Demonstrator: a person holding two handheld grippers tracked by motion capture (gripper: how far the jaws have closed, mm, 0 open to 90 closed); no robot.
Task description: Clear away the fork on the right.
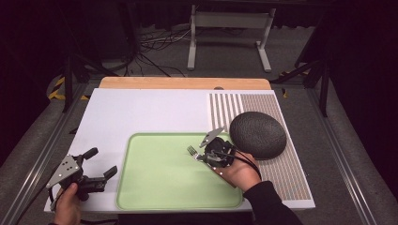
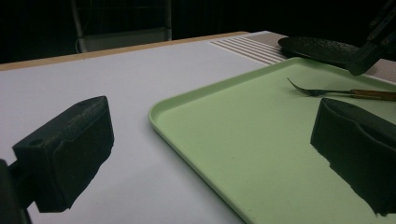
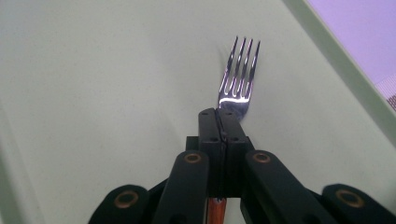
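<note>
The right tool (image 3: 219, 116) is being pressed together on a fork (image 3: 239, 74), pinched at the neck just behind the tines, with the wood-toned handle running back under the jaws. The fork is being held low over the right part of a green tray (image 1: 155, 187), tines pointing toward the tray's middle; whether the tines are touching the tray cannot be told. The fork is judged to be light, stiff and slick metal at the head, so a pinch at the neck or on the wooden handle is judged the surest hold, as a narrow shaft may be rolling between flat jaws. The left tool (image 1: 101, 173) is being held spread and empty over the table (image 1: 141, 112), just beside the tray's left rim. Open room is being offered across the bare tray floor. A raised rim is bounding it, and a dark dome (image 1: 258, 134) is lying close behind the right tool.
</note>
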